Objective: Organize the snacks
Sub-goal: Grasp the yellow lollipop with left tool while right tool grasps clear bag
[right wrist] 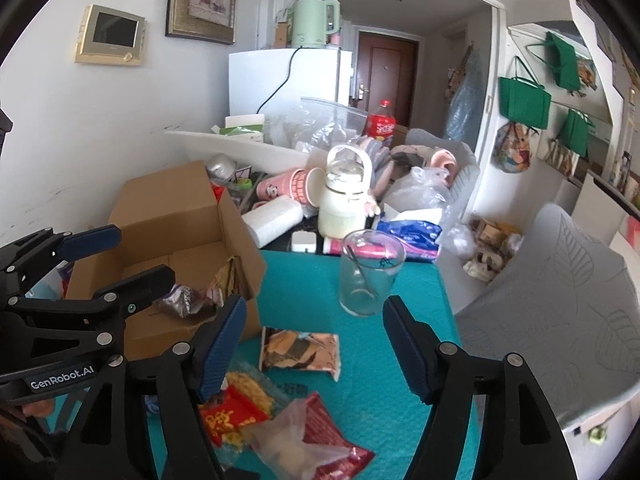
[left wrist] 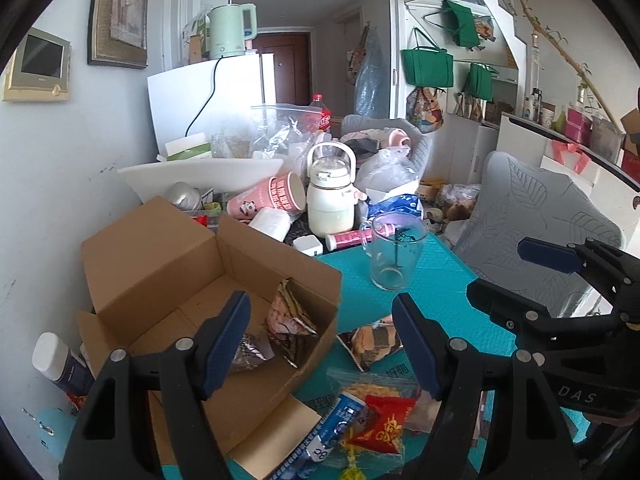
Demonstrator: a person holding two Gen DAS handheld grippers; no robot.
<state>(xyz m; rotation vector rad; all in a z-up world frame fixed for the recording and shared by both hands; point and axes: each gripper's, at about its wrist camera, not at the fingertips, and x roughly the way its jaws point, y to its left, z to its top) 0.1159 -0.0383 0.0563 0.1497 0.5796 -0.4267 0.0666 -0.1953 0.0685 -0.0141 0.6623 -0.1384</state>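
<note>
Left gripper: fingers spread wide, nothing between them; it hangs over the near right corner of the cardboard box, one finger above the box floor, the other above the mat.
Right gripper: fingers likewise spread wide, holding nothing; it hangs above the loose packets on the teal mat. It also shows at the right edge of the left wrist view.
Cardboard box: open, flaps up, standing at the left edge of the mat, near the wall. Inside lie a brown-and-pink wrapper leaning against the right wall and a dark shiny wrapper on the floor beside it.
Snacks outside the box: a brown-and-orange packet flat on the mat just right of the box; nearer the cameras a clear bag of yellow crisps, a small red packet lying on it, a dark red packet partly under a clear plastic bag, and a blue-and-white stick packet.
Glass mug: upright at the far side of the mat, well apart from the packets, with a thin metal utensil leaning inside.
Beyond the mat: white bottle with handle, pink paper cup on its side, general clutter.
</note>
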